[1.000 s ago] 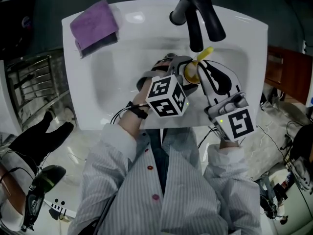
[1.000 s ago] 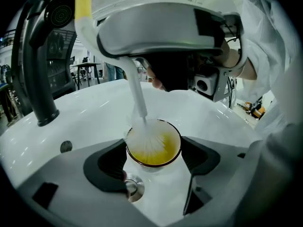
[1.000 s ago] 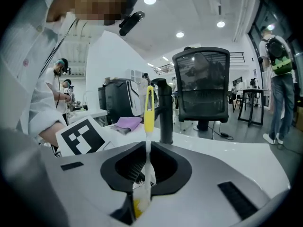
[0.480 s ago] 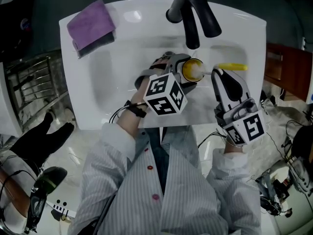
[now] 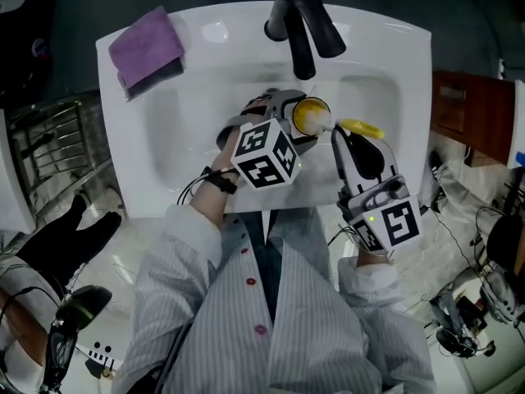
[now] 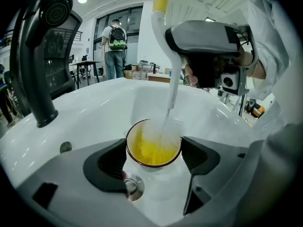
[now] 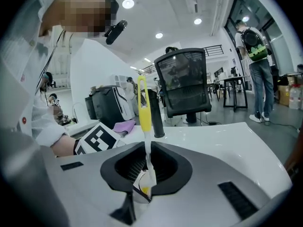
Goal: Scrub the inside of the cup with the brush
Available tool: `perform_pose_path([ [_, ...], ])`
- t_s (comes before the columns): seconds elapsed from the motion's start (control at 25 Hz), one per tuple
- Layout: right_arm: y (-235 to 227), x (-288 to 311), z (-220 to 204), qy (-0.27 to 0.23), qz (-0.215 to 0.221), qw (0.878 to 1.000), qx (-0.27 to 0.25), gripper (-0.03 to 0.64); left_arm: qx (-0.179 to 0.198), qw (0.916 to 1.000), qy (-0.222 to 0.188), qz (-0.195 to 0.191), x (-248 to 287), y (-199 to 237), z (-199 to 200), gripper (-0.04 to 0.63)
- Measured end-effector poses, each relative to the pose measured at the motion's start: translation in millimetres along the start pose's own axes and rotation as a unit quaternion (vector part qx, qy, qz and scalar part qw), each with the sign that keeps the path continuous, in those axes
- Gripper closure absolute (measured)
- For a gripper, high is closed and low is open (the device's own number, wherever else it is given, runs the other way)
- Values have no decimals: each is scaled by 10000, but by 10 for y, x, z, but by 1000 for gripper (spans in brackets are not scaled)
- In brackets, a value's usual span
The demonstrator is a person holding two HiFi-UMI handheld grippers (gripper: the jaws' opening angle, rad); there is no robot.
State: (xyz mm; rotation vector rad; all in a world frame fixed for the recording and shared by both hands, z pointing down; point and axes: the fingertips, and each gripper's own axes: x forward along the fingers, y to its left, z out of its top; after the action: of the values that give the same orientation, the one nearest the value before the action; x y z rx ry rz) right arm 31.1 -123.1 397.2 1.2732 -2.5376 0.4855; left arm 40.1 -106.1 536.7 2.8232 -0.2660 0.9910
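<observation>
Holding the cup (image 5: 309, 115) at frame centre in the head view, over the sink (image 5: 164, 121) basin and just below the faucet (image 5: 299, 15). The left claw (image 6: 154, 161) is clamped on the cup's sides, one jaw on each. The left gripper view looks into the open mouth and shows the yellow inside.

The right claw (image 7: 147, 174) is closed on the brush (image 5: 361, 127), pinching the white shaft. In the head view the brush's long axis runs roughly left-right, with the yellow handle end at the right and the bristle end pointing left into the cup. In the left gripper view the shaft drops from top centre, with the white bristles inside the rim against the yellow wall.

A purple cloth (image 5: 146, 43) lies on the sink rim at upper left, well apart from the cup.
</observation>
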Motion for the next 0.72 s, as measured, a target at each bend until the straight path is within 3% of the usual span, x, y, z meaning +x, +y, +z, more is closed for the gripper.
perform_pose_path([
  [0.48,-200,-249,310,-326,-102,9985,429,560,33,9991,316,298,-54,26,3,224],
  [0.72,-273,-362,547,-548,6,9970,550,560,-277,9977,206,583,-306,43,143,224],
])
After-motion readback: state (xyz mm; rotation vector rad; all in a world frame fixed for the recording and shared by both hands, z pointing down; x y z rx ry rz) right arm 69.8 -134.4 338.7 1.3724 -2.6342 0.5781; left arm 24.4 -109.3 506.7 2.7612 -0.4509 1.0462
